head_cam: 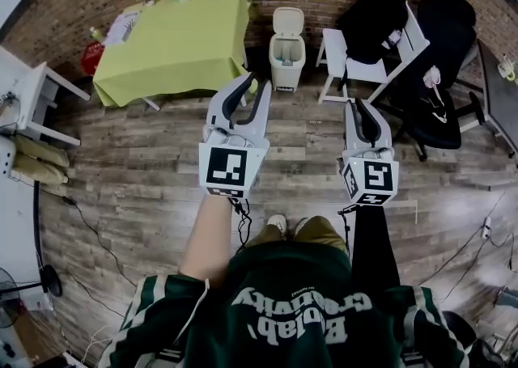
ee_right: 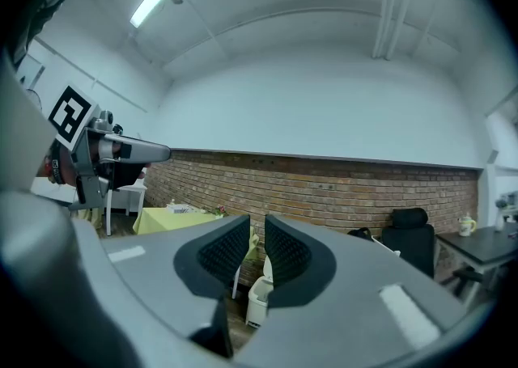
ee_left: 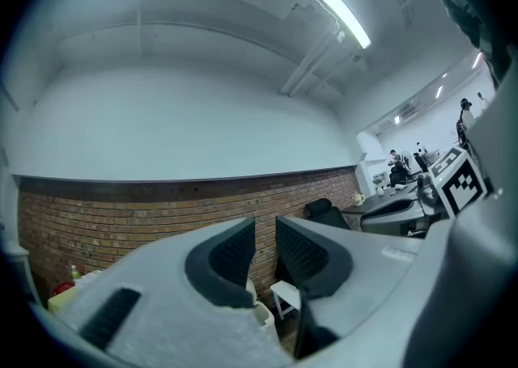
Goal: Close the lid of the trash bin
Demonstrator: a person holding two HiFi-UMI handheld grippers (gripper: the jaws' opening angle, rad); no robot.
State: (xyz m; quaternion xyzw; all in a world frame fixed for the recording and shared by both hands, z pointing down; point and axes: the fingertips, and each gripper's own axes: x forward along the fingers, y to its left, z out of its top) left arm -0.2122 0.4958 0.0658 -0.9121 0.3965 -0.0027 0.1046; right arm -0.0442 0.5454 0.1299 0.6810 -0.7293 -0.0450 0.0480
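Note:
The white trash bin [head_cam: 287, 57] stands on the wood floor against the brick wall, its lid [head_cam: 288, 20] tipped up and open. My left gripper [head_cam: 252, 87] hangs level in the air well short of the bin, jaws apart with nothing between them. My right gripper [head_cam: 357, 104] floats further right and nearer to me, jaws a narrow gap apart and empty. In the left gripper view the bin [ee_left: 264, 315] peeks out low behind the left gripper [ee_left: 265, 237]. In the right gripper view the bin [ee_right: 258, 298] shows below the right gripper [ee_right: 257, 237].
A table with a yellow-green cloth [head_cam: 178, 35] stands left of the bin. A white chair [head_cam: 344, 67] carrying a black bag [head_cam: 374, 23] stands to its right, then a black office chair [head_cam: 441, 107]. A white shelf [head_cam: 24, 99] and floor cables [head_cam: 89, 229] lie at the left.

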